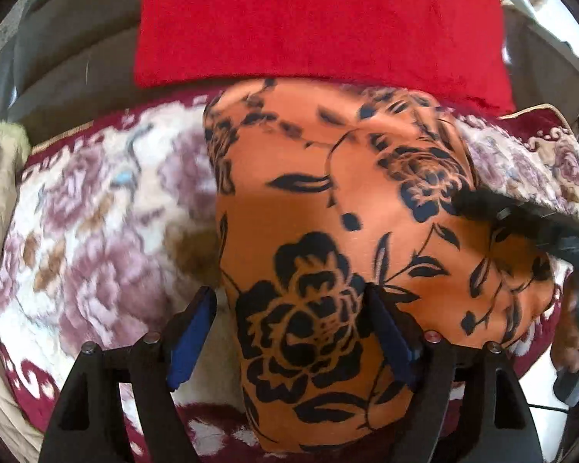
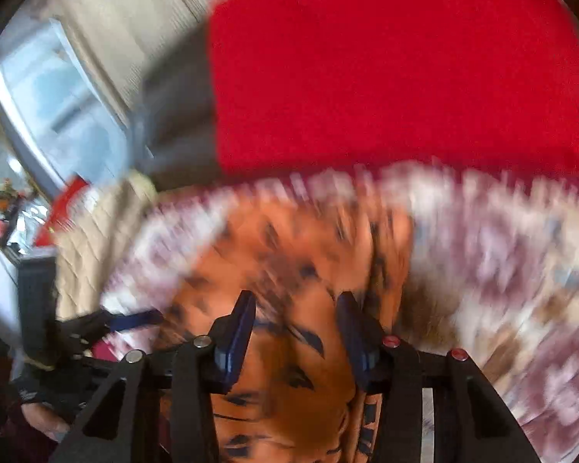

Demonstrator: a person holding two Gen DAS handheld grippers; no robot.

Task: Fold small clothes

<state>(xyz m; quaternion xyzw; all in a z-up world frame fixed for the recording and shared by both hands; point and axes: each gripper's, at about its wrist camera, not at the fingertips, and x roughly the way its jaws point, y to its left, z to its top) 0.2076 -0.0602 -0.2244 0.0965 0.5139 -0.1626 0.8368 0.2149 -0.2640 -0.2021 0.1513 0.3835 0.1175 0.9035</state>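
Item: orange fabric garment with a black rose print (image 1: 328,200). Location: lying on a plush blanket with a purple-and-cream floral pattern and dark red border (image 1: 96,212), in front of a red fleecy cushion (image 1: 320,19). Condition: gathered into a long, narrow, rounded shape, edges turned under at the far end, some creases across the right side. It reads as partly folded lengthwise; no neat final packet is visible, so at least one crosswise fold and a smoothing look outstanding.

Item: left gripper (image 1: 293,332), black frame with blue pads. State: jaws wide apart, straddling the near left edge of the garment; one pad over the blanket, the other over the print, neither visibly pinching cloth. Released.

Item: right gripper (image 2: 297,332), same make. State: jaws moderately apart above the orange cloth; the right wrist view is heavily blurred, and contact cannot be told. Appears unclenched.

Judgement: task at mid-stage.
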